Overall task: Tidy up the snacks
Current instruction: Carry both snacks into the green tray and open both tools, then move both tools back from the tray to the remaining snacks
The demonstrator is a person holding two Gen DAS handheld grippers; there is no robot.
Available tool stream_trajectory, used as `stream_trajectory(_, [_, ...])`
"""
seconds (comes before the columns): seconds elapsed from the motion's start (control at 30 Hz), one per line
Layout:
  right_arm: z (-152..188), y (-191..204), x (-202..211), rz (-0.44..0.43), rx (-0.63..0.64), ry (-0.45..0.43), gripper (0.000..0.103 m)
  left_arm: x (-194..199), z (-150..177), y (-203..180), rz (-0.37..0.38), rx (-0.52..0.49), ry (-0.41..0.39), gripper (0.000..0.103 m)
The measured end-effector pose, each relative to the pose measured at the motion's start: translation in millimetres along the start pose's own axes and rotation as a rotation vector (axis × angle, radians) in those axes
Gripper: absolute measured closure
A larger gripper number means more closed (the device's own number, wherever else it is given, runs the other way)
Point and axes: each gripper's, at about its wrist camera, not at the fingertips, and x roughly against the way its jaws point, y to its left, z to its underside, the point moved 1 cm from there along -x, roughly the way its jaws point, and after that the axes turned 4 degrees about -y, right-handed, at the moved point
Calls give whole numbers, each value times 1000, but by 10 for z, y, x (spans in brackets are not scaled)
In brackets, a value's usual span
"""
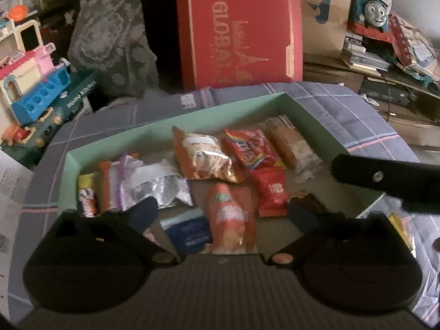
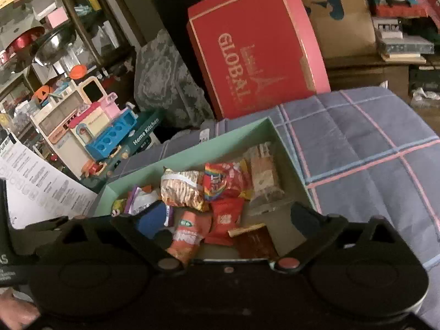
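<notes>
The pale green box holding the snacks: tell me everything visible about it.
The pale green, shallow rectangular cardboard box has no lid on and sits flat on a blue-grey checked cloth. Its low upright walls are mint green; the floor inside looks brownish. Snack packets lie loosely inside, including an orange crinkled bag, a red rainbow-striped packet and a clear-wrapped brown bar near the far right corner. In the left wrist view a red box stands behind it.

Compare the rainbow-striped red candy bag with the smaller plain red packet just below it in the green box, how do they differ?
The rainbow-striped red candy bag is longer and carries a multicoloured stripe; the smaller red packet is shorter and plain red apart from a small pale logo. The candy bag sits deeper in the green box, the packet nearer the cameras. Both lie flat inside, their ends meeting, and neither is between gripper fingers.
</notes>
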Motion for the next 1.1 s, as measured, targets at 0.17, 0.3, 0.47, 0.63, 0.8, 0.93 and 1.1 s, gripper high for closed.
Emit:
stream_trajectory(0.17, [-16,-55,77,15,-9,-13,0,22,39,38,7,21,31,0])
stream_trajectory(0.3, [4,-67,153,16,-9,-16,0,97,87,8,5,13,35,0])
stream_trajectory(0.47, [38,-72,262,13,-13,-23,0,243,128,-72,6,-2,29,0])
stream_trajectory(0.63, [101,-97,469,14,-15,-35,0,405,170,-150,8,-11,20,0])
stream_trajectory(0.8, [173,-198,711,27,-27,-49,0,556,256,-262,22,-19,21,0])
stream_trajectory(0.93, [248,-364,913,51,-45,-57,0,658,380,-388,46,-35,35,0])
stream_trajectory(1.1, [444,-653,1165,93,-89,-49,0,745,652,-619,87,-82,77,0])
